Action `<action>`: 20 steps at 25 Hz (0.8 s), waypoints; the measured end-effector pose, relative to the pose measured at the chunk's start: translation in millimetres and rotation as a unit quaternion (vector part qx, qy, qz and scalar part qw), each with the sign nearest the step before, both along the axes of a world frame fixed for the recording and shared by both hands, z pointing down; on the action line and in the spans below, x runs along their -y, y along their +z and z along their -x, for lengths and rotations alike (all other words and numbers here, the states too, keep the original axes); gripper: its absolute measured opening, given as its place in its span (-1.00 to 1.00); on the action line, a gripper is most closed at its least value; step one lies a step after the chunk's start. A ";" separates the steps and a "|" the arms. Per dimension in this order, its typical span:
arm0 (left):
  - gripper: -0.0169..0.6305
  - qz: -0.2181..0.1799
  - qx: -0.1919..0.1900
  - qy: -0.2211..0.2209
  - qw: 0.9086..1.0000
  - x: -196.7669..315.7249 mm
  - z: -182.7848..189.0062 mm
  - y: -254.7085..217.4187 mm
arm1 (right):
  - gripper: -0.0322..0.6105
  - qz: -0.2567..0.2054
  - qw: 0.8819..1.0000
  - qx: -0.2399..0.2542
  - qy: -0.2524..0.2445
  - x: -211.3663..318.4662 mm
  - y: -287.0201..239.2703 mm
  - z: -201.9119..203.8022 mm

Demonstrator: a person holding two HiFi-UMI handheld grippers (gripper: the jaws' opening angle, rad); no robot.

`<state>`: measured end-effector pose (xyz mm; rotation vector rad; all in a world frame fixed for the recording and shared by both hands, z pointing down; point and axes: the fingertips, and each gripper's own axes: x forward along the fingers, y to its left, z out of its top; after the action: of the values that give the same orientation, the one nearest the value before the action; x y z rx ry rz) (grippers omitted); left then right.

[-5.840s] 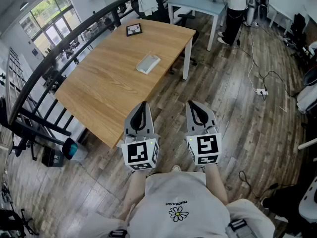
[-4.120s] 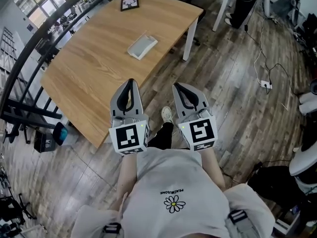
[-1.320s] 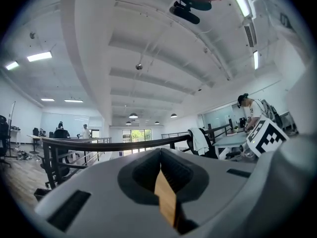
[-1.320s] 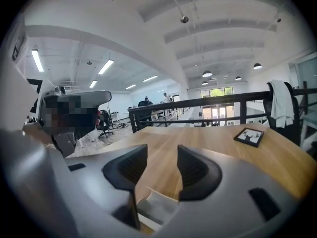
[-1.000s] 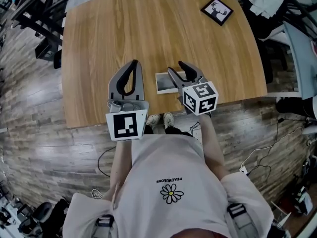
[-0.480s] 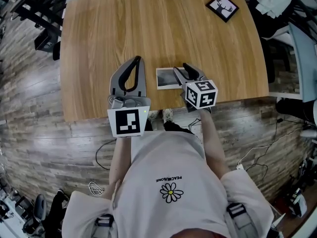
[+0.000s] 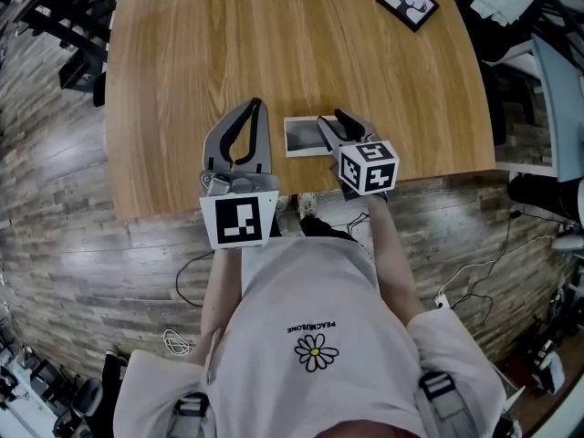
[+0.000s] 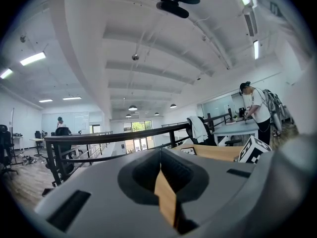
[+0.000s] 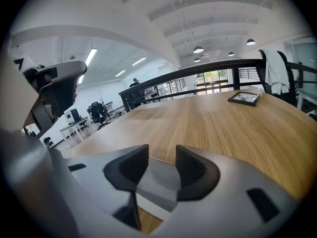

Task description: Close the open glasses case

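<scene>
Right tool, jaws apart but just closing, has the open grey rectangular glasses case between them; my left tool sits shut. Unbraced, I risk shoving it off the wooden tabletop.

Left gripper, left of centre in the head view, points level with jaws pressed together, empty. Right gripper, just right of centre, tilts downward; its jaws stand apart, have just been closing slightly, and straddle the glasses case without pressing it
</scene>
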<state>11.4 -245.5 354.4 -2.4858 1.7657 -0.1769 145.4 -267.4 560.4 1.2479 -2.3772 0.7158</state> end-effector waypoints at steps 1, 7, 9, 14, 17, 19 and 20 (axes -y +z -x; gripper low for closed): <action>-0.89 -0.003 0.008 0.003 1.000 -0.4 -1.3 -0.4 | -0.40 0.001 1.000 -0.001 -0.002 -1.7 0.2 0.1; -0.89 -0.014 0.041 0.022 0.999 -2.2 -8.6 -3.0 | -0.41 0.006 1.000 -0.004 -0.001 -11.1 0.7 -0.6; -0.89 -0.015 0.038 0.025 0.999 -1.8 -8.3 -3.9 | -0.43 0.006 1.000 -0.003 0.005 -13.3 0.4 -0.7; -0.89 -0.017 0.030 0.027 0.999 -2.5 -9.5 -2.0 | -0.43 0.008 1.000 0.001 0.010 -21.5 1.7 -2.0; -0.89 -0.017 0.030 0.031 0.999 -3.7 -10.6 -1.7 | -0.43 0.014 1.000 -0.002 0.006 -31.1 3.4 -3.0; -0.89 -0.017 0.027 0.032 0.999 -4.6 -11.0 -1.6 | -0.43 0.015 1.000 -0.007 0.002 -38.5 5.6 -3.0; -0.89 -0.017 0.028 0.034 0.999 -4.9 -11.6 -1.7 | -0.43 0.013 1.000 -0.012 0.000 -41.9 7.1 -3.4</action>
<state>23.0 -240.6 352.7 -2.4869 1.6470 -0.2078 148.9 -225.5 567.5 1.2390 -2.3413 0.7269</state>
